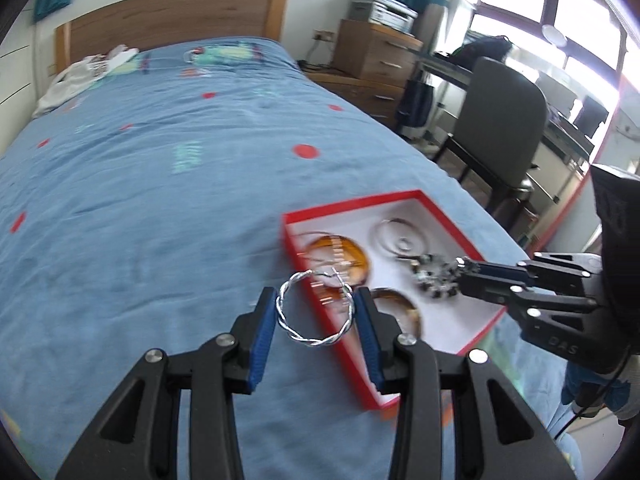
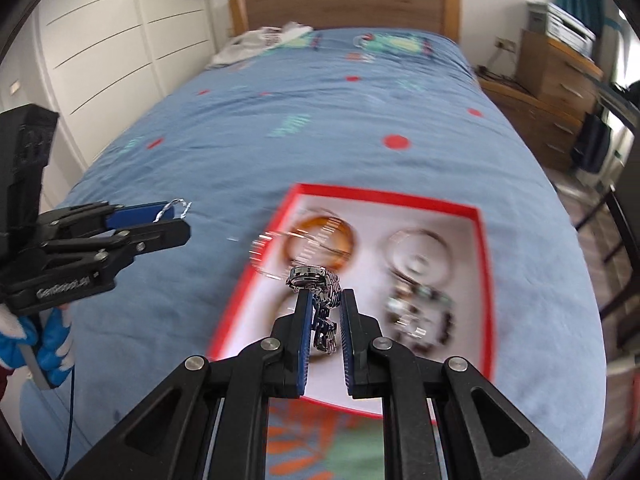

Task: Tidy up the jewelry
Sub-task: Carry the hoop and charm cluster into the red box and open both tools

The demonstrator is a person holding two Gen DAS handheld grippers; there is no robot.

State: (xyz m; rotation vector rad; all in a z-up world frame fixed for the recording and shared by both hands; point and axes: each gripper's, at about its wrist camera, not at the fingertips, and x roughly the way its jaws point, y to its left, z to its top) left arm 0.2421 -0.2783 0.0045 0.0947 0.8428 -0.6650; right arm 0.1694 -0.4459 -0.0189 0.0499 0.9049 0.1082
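Observation:
My left gripper is shut on a twisted silver hoop earring, held across its width just over the near left rim of a red box with a white inside. My right gripper is shut on a silver metal link band and hangs over the box. In the box lie amber bangles, clear rings and a dark beaded bracelet. From the left wrist, the right gripper reaches in from the right with the band. The left gripper shows at the left with the hoop.
The box rests on a blue bedspread with red dots, near the bed's right edge. A dark chair and wooden drawers stand right of the bed. White clothing lies by the headboard. White wardrobe doors line the left.

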